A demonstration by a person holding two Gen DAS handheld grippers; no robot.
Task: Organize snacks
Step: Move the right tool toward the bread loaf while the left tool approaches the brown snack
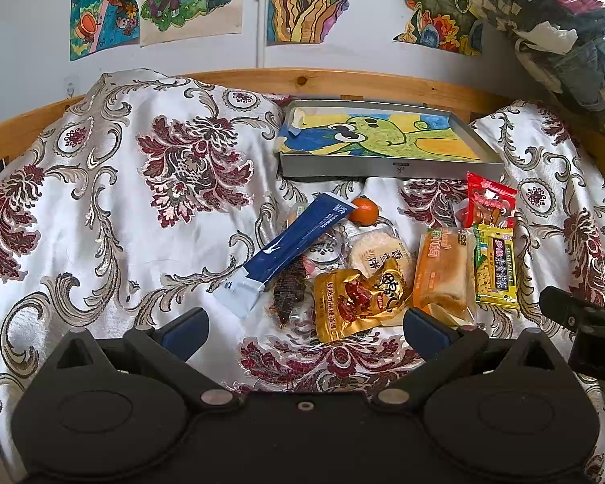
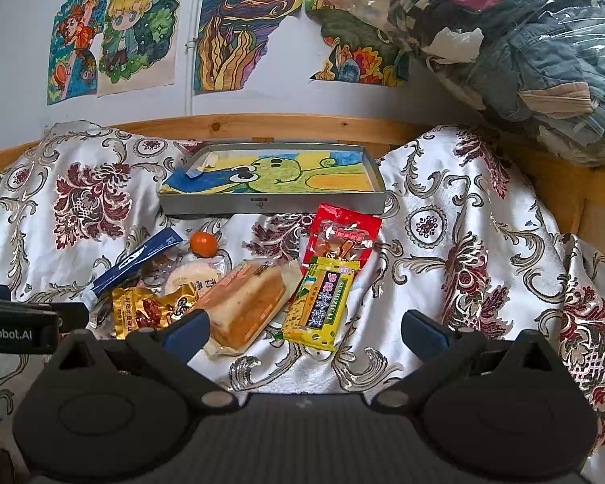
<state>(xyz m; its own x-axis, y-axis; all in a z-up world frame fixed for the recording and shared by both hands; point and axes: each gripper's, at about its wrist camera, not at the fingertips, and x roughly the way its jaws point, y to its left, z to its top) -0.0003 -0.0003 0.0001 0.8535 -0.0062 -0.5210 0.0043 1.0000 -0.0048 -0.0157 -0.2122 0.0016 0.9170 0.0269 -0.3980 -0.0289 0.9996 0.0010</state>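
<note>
A pile of snacks lies on the patterned bedcover: a long blue pouch point(image 1: 286, 250), a small orange point(image 1: 364, 211), a round rice cracker pack point(image 1: 373, 256), a gold meat pack point(image 1: 353, 302), a wrapped bread point(image 1: 443, 272), a yellow-green bar point(image 1: 496, 268) and a red pack point(image 1: 490, 201). Behind them sits a grey tray point(image 1: 383, 169) lined with a green cartoon drawing. My left gripper point(image 1: 304, 328) is open, just short of the gold pack. My right gripper point(image 2: 304, 332) is open too, with the bread point(image 2: 246, 302) and yellow-green bar point(image 2: 322, 302) lying between its fingers' line.
A wooden bed rail point(image 1: 343, 80) runs behind the tray point(image 2: 270, 203). A clear bag of clothes point(image 2: 524, 48) bulges at the upper right. Drawings point(image 2: 242, 28) hang on the wall. The cover point(image 1: 141, 185) rises in folds left and right of the pile.
</note>
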